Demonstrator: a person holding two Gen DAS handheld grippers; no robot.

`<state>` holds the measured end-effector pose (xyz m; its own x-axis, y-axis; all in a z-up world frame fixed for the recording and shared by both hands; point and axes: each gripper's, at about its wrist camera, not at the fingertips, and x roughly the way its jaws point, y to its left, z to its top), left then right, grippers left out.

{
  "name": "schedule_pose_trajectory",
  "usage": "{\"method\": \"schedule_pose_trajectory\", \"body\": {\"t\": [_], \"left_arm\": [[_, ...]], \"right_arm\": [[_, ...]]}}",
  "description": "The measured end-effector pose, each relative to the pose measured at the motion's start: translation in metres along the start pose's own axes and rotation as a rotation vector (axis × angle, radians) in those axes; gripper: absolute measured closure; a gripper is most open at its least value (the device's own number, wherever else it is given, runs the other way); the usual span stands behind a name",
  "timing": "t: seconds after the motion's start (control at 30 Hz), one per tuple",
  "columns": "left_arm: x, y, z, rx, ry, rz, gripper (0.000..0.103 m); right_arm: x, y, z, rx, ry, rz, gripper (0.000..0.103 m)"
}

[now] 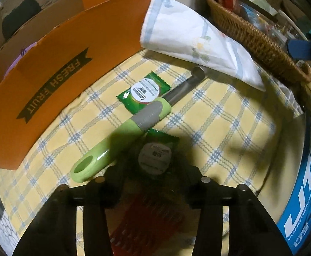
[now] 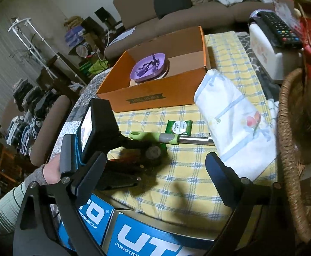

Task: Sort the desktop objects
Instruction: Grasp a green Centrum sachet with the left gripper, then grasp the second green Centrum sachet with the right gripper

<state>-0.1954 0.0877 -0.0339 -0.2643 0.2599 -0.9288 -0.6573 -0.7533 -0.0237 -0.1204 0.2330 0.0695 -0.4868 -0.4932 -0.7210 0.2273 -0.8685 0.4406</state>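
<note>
A green-handled metal corer [image 1: 121,128] lies on the yellow checked cloth [image 1: 219,123], across one green sachet [image 1: 143,91]. A second green sachet [image 1: 155,155] lies just ahead of my left gripper [image 1: 153,181], which is open with a fingertip on each side of the sachet's near end. A folded white cloth [image 1: 198,40] covers the corer's tip. In the right wrist view my right gripper [image 2: 155,170] is open and empty above the near table edge. It sees the left gripper [image 2: 121,149], the corer [image 2: 168,138], the far sachet [image 2: 178,127] and the white cloth [image 2: 236,121].
An orange FRESH FRUIT box [image 1: 59,64] stands at the left; in the right wrist view the box [image 2: 155,89] holds a purple lid [image 2: 149,66]. A wicker basket [image 2: 289,149] borders the right. Blue boxes [image 2: 146,241] sit at the near edge. A remote [image 2: 281,27] rests on a white appliance.
</note>
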Motion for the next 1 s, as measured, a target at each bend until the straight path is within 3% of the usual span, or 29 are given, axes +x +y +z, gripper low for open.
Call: {"method": "schedule_pose_trajectory", "body": {"t": [0.17, 0.3, 0.5, 0.7, 0.87, 1.0], "left_arm": [[-0.008, 0.009, -0.006, -0.045, -0.025, -0.024, 0.083], [-0.03, 0.014, -0.02, -0.082, -0.072, -0.035, 0.084], [-0.093, 0.034, -0.053, -0.26, -0.216, -0.122, 0.084], [-0.118, 0.041, -0.076, -0.367, -0.301, -0.153, 0.084], [-0.123, 0.049, -0.082, -0.367, -0.323, -0.152, 0.084], [-0.123, 0.053, -0.085, -0.35, -0.316, -0.141, 0.084]], "right_arm": [[0.002, 0.001, -0.001, 0.001, 0.01, -0.003, 0.012], [0.002, -0.001, 0.0, 0.026, 0.004, 0.013, 0.013], [0.021, 0.002, 0.008, 0.068, 0.041, 0.031, 0.013], [0.09, 0.016, 0.045, 0.053, 0.154, -0.082, 0.023], [0.141, 0.006, 0.059, 0.047, 0.243, -0.221, 0.03], [0.157, -0.01, 0.06, 0.084, 0.274, -0.282, 0.039]]}}
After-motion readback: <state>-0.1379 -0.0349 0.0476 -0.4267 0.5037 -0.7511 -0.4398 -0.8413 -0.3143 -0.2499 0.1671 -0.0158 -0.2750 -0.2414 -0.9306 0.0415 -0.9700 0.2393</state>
